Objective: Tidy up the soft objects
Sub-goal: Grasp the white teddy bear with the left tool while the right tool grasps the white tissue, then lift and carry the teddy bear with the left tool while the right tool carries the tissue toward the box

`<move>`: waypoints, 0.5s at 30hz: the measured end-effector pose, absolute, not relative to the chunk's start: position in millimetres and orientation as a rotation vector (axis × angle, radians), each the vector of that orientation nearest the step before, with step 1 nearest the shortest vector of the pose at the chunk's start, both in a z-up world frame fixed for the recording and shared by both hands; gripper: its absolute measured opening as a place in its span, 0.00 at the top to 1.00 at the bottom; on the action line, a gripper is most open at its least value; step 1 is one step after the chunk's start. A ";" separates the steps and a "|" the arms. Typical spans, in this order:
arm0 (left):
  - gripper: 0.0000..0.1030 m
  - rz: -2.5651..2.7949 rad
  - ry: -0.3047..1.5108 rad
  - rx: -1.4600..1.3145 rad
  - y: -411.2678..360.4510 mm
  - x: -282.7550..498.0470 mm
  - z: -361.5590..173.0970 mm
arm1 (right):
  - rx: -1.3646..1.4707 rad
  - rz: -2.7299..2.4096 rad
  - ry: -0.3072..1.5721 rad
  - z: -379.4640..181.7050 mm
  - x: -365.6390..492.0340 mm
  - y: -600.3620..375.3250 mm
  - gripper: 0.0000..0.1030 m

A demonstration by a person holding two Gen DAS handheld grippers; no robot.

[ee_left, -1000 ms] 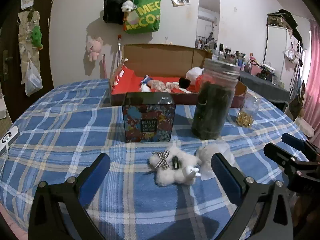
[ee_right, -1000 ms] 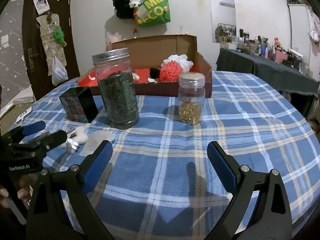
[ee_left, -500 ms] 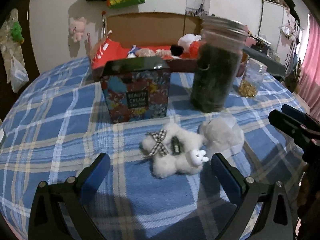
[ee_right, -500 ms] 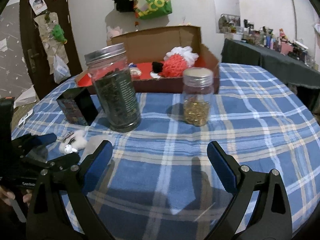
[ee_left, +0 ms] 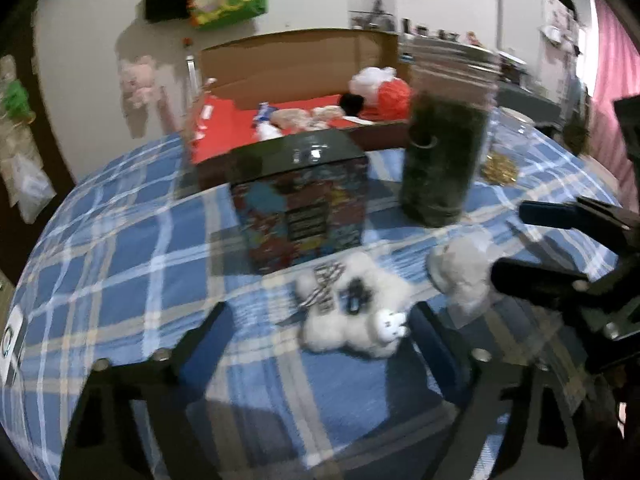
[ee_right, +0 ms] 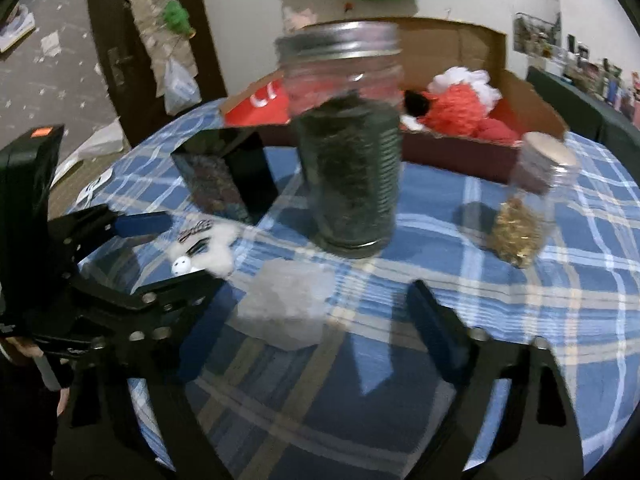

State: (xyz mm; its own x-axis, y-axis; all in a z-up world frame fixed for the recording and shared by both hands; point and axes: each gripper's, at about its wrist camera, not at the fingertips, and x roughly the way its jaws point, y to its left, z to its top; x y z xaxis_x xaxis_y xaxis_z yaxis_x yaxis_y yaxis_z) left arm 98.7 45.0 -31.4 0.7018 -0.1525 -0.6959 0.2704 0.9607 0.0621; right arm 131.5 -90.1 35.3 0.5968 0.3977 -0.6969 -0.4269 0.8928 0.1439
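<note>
A white plush toy (ee_left: 352,312) with a checked bow lies on the blue plaid table, just ahead of my open left gripper (ee_left: 320,340), between its fingertips. A white fluffy ball in clear wrap (ee_left: 460,276) lies to its right; it sits right in front of my open right gripper (ee_right: 316,320), near the left finger. The plush also shows in the right wrist view (ee_right: 208,252). An open cardboard box (ee_left: 304,56) with a red lining holds several soft toys at the back.
A dark patterned tin (ee_left: 304,208) stands behind the plush. A tall jar of dark leaves (ee_right: 348,152) and a small jar of gold bits (ee_right: 528,208) stand mid-table. Both views are motion-blurred. The grippers are close together.
Both grippers have moved forward and down toward the table. The left closed in on the plush, the right swung left onto the wrapped ball. Both stay open.
</note>
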 end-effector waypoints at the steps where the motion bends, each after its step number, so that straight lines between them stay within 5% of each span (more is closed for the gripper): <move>1: 0.26 -0.254 0.763 0.172 42.9 101.6 -31.5 | -0.053 0.492 0.815 32.0 133.2 -86.1 0.38; 4: 0.49 -0.306 0.765 0.187 38.1 105.9 -34.3 | -0.088 0.524 0.815 27.4 131.4 -78.2 0.64; 6: 0.52 -0.351 0.763 0.167 36.3 105.0 -33.5 | -0.085 0.556 0.809 28.3 127.3 -77.0 0.83; 9: 0.54 -0.363 0.759 0.153 34.3 104.2 -32.2 | -0.042 0.581 0.799 30.7 123.5 -86.0 0.91; 15: 0.54 -0.422 0.722 0.123 23.4 93.1 -19.3 | 0.013 0.558 0.748 46.6 112.6 -111.9 0.92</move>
